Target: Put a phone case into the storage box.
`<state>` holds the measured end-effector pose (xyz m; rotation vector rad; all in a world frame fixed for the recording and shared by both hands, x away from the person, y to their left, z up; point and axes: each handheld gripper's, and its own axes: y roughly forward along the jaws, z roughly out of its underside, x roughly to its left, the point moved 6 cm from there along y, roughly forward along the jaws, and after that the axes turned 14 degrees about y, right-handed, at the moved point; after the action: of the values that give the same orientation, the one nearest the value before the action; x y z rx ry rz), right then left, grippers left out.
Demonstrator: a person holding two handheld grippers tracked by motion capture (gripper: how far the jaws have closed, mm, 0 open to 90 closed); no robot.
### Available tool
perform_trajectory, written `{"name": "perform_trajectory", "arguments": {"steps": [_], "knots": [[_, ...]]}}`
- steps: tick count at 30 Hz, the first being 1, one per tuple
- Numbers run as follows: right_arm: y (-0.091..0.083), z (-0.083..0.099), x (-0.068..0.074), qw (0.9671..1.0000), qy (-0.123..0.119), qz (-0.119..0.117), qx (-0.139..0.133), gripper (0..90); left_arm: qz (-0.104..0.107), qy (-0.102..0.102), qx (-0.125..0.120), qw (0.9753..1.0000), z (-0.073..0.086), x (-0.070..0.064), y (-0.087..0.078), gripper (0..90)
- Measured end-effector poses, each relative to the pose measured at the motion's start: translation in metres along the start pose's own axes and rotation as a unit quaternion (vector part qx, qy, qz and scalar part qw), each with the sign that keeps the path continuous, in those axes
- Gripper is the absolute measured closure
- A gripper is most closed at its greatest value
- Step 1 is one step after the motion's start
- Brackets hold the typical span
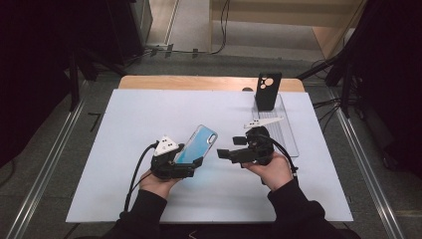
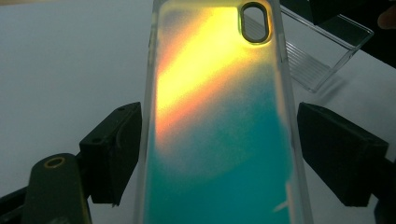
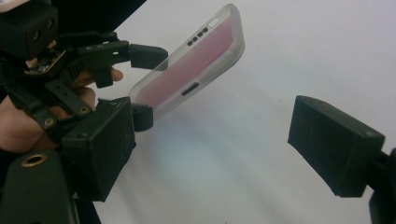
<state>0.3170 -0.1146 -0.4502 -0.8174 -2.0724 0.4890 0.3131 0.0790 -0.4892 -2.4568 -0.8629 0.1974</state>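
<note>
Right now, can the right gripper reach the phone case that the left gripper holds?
Probably yes: the right gripper has open jaws aimed at the phone case, with bare table between them.

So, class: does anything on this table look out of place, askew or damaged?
Nothing stands out. The phone case is held tilted off the table in the left gripper, with no damage visible. The black phone stands upright on its clear stand. The right gripper is open.

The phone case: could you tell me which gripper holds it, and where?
The left gripper holds the phone case by its long side edges, near its lower end.
</note>
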Motion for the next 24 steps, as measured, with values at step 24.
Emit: {"name": "perform_trajectory", "arguments": {"steps": [24], "knots": [[0.023,-0.025,-0.008,0.9995,0.029,0.01,-0.005,15.7,-0.007,0.0,-0.04,0.9992,-0.001,-0.01,0.012,17.2]]}}
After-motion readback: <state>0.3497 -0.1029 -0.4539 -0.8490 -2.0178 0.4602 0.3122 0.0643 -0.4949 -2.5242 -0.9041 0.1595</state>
